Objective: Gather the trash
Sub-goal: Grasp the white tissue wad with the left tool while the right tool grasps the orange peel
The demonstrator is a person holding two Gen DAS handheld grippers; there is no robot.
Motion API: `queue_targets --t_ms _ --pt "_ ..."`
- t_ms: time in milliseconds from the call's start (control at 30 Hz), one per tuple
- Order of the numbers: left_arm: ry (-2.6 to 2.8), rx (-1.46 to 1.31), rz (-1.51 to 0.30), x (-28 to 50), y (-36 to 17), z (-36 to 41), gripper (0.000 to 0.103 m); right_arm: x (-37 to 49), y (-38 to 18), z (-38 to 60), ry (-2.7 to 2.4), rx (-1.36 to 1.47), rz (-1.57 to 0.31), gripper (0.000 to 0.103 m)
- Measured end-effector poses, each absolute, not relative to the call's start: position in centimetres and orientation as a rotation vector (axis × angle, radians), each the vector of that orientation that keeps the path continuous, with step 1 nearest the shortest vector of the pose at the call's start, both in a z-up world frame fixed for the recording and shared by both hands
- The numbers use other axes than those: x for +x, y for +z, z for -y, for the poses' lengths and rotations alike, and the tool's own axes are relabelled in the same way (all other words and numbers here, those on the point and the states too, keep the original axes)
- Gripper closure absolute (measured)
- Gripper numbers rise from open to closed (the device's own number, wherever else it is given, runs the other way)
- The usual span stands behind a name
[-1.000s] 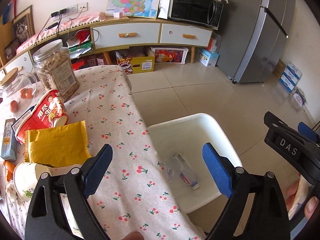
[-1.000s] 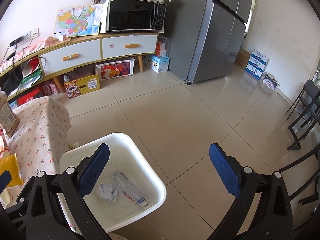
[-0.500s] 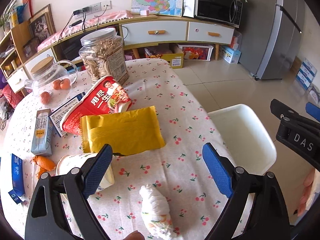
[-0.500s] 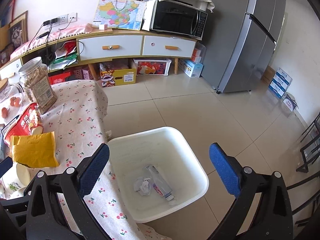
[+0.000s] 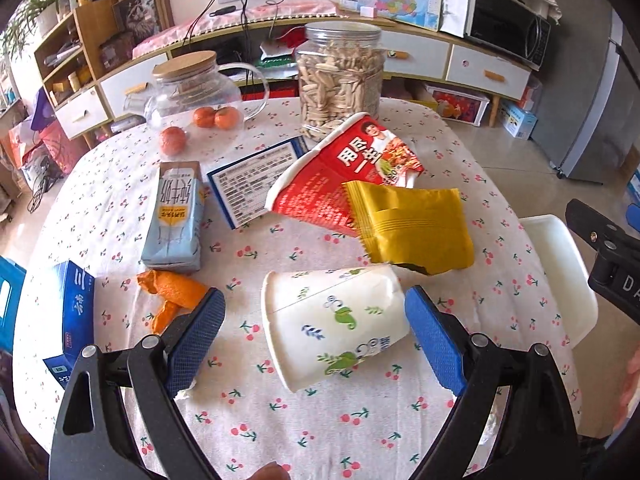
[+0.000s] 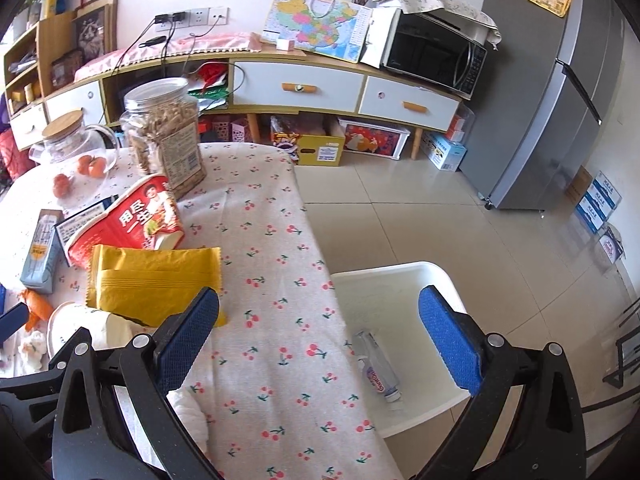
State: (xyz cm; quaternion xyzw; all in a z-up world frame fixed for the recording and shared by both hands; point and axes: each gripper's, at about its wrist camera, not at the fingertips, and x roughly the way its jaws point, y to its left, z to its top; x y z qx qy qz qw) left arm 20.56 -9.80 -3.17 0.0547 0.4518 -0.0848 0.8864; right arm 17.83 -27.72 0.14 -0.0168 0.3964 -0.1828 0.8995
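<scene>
Trash litters the desk [image 5: 280,420], which wears a pale cloth printed with cherries. Left tool [image 5: 315,336]: blue pads spread wide, gripping nothing, hovering low over the desk.

Directly between its pads, and slightly ahead, lies a white paper cup with green leaf print [image 5: 334,324], tipped on its side, mouth toward the tool's left. Neither pad touches it. Lying flat like that, it offers its round wall to a squeeze across the middle; my guess is this is the next pick.

Just beyond the cup: a flat yellow foil snack packet [image 5: 416,224], overlapping a red paper noodle bowl [image 5: 340,172] toppled on its side. Off the left pad: scraps of orange peel [image 5: 172,292], and farther on a pale blue milk carton [image 5: 174,216] lying flat. A crumpled white tissue [image 6: 188,408] sits close under the tools, partly hidden.

Right tool [image 6: 318,338]: also wide, also empty, held over the desk's edge. Past its right pad, on the floor against the desk, stands a white plastic bin [image 6: 448,280] holding a squashed clear bottle [image 6: 378,368]. The bin sits tight beside the desk, presumably so each piece is a short carry and drop.

Collection looks barely begun; most litter remains on the cloth.
</scene>
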Motion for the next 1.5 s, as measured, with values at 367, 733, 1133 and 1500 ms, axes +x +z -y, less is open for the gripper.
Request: queue_targets --t_ms 367,733,1133,1500 --pt "-0.101 0.045 -1.002 20.6 -4.4 2.1 0.014 19.2 -0.6 20.9 -0.262 -0.091 -0.844 0.007" --pt "-0.112 0.069 -1.126 21.8 -7.7 -0.5 0.015 20.6 -0.7 17.4 -0.205 -0.119 -0.838 0.007" --pt "-0.121 0.151 -1.104 21.6 -7.6 -0.5 0.071 21.6 -1.2 15.3 -0.065 -0.134 -0.860 0.007" --pt "-0.055 0.098 -1.027 19.5 -2.4 -4.7 0.071 22.7 -2.7 8.0 0.125 -0.276 -0.882 0.023"
